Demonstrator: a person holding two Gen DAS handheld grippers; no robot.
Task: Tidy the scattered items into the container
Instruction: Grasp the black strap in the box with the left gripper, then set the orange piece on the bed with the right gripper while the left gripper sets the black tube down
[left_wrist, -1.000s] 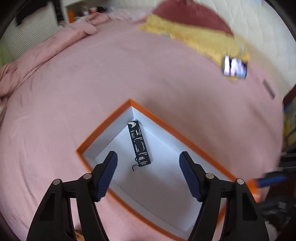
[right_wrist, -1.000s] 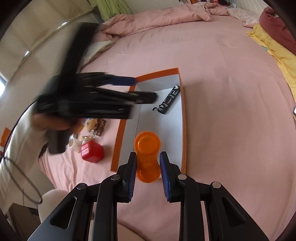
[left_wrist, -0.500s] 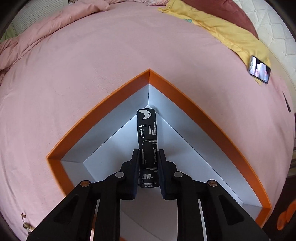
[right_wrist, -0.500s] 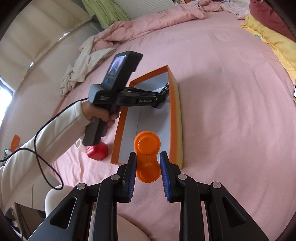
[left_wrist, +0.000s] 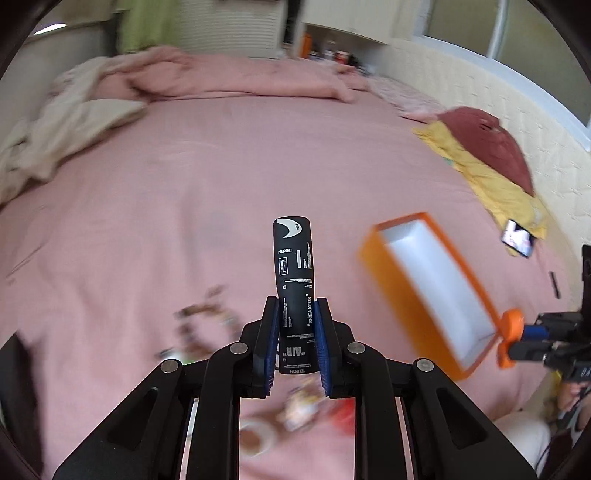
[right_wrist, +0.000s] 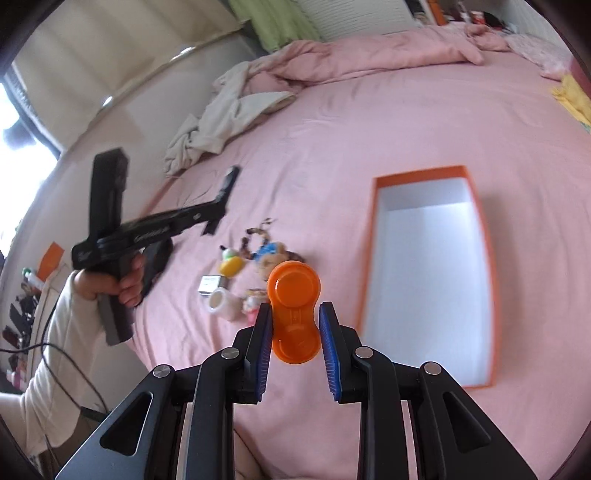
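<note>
My left gripper (left_wrist: 295, 321) is shut on a black printed tag (left_wrist: 294, 273) and holds it up above the pink bed, left of the orange box (left_wrist: 373, 254). The box (right_wrist: 480, 229) has a white inside that looks empty. My right gripper (right_wrist: 294, 325) is shut on an orange two-lobed plastic case (right_wrist: 294, 295), held above the bed just left of the box. The left gripper with the tag also shows in the right wrist view (right_wrist: 221, 199). Small items lie left of the box: a yellow toy (right_wrist: 231, 264), a white cup (right_wrist: 221, 302), plush keychains (right_wrist: 269, 254).
A pink sheet (left_wrist: 184, 184) covers the bed. A beige cloth (right_wrist: 221, 114) and pink duvet (right_wrist: 369, 55) lie at the far side. Yellow and maroon clothes (left_wrist: 487, 162) and a phone (left_wrist: 519, 238) lie beyond the box.
My left gripper closed on the black tag inside the box, lifted it out and swung left over the scattered items. My right gripper kept the orange case and shifted left of the box.
</note>
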